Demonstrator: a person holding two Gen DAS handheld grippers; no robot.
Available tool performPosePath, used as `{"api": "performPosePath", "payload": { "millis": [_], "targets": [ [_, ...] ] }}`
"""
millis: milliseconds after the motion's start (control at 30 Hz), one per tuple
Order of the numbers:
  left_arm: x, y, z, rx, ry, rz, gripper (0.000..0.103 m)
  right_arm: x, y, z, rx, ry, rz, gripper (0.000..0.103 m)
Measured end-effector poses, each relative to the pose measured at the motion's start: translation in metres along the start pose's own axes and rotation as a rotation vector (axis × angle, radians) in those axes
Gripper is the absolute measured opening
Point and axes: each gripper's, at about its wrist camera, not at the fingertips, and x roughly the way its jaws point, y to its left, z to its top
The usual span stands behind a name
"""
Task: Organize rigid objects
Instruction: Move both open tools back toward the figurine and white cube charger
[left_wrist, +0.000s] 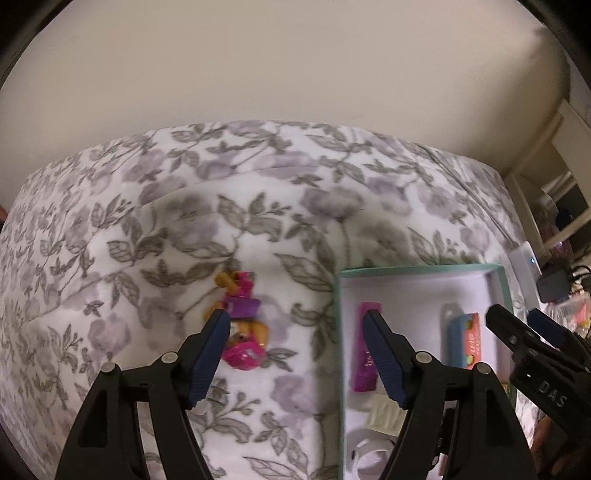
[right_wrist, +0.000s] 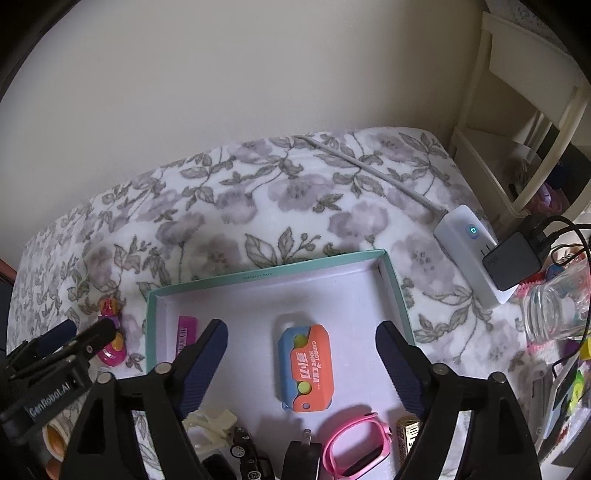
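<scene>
A small pink and purple toy figure (left_wrist: 242, 325) lies on the floral blanket, left of a teal-rimmed white box (left_wrist: 338, 314). My left gripper (left_wrist: 295, 328) is open above the blanket; its left finger overlaps the toy, its right finger is over the box's left side. The toy also shows in the right wrist view (right_wrist: 110, 343), left of the box (right_wrist: 266, 264). My right gripper (right_wrist: 301, 339) is open and empty over the box, above an orange and blue toy knife (right_wrist: 306, 369). The box also holds a magenta bar (right_wrist: 184, 332), a pink watch frame (right_wrist: 354, 443) and a cream clip (right_wrist: 210, 424).
A white power strip (right_wrist: 465, 251) with a black charger (right_wrist: 513, 262) lies on the blanket at right, its cable running back. A clear glass jar (right_wrist: 557, 310) and small clutter sit at the far right. A cream wall and shelf stand behind.
</scene>
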Motion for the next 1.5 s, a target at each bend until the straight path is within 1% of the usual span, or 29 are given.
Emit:
{"api": "performPosePath", "payload": {
  "millis": [100, 133, 167, 233, 333, 500, 700, 800, 867, 1000, 1100, 1300, 1400, 1500],
  "targets": [
    [0.001, 0.006, 0.001, -0.023, 0.002, 0.006, 0.094, 0.001, 0.001, 0.001, -0.001, 0.005, 0.005, 0.089],
    [0.001, 0.007, 0.001, -0.029, 0.000, 0.007, 0.094, 0.001, 0.001, 0.001, 0.000, 0.006, 0.008, 0.094],
    [0.002, 0.008, 0.001, -0.035, -0.001, 0.009, 0.094, 0.001, 0.001, 0.001, -0.001, 0.004, 0.010, 0.099],
    [0.002, 0.010, 0.001, -0.041, 0.001, 0.011, 0.094, 0.001, 0.002, 0.000, -0.004, -0.002, 0.012, 0.102],
    [0.004, 0.012, 0.001, -0.049, 0.007, 0.017, 0.094, 0.001, 0.004, 0.000, -0.006, -0.013, 0.017, 0.103],
    [0.006, 0.017, 0.002, -0.064, 0.019, 0.018, 0.095, 0.001, 0.006, 0.000, -0.008, -0.028, 0.065, 0.103],
    [0.004, 0.029, 0.005, -0.086, 0.027, 0.033, 0.095, -0.004, 0.016, 0.001, -0.004, -0.083, 0.068, 0.103],
    [0.004, 0.040, 0.005, -0.100, 0.037, 0.047, 0.095, -0.004, 0.031, 0.000, -0.042, -0.092, 0.092, 0.103],
    [0.004, 0.050, 0.004, -0.108, 0.046, 0.063, 0.095, -0.002, 0.043, -0.001, -0.058, -0.089, 0.105, 0.103],
    [0.004, 0.073, 0.000, -0.119, 0.063, 0.108, 0.095, 0.005, 0.069, -0.005, -0.070, -0.057, 0.166, 0.103],
    [0.004, 0.090, -0.006, -0.133, 0.085, 0.133, 0.095, 0.010, 0.090, -0.010, -0.094, -0.040, 0.177, 0.103],
    [0.002, 0.113, -0.018, -0.156, 0.136, 0.117, 0.094, 0.017, 0.113, -0.018, -0.119, -0.014, 0.180, 0.103],
    [0.004, 0.114, -0.025, -0.143, 0.162, 0.102, 0.094, 0.019, 0.118, -0.019, -0.117, -0.012, 0.188, 0.103],
    [0.011, 0.108, -0.030, -0.106, 0.190, 0.088, 0.094, 0.020, 0.122, -0.019, -0.105, -0.011, 0.195, 0.103]
  ]
}}
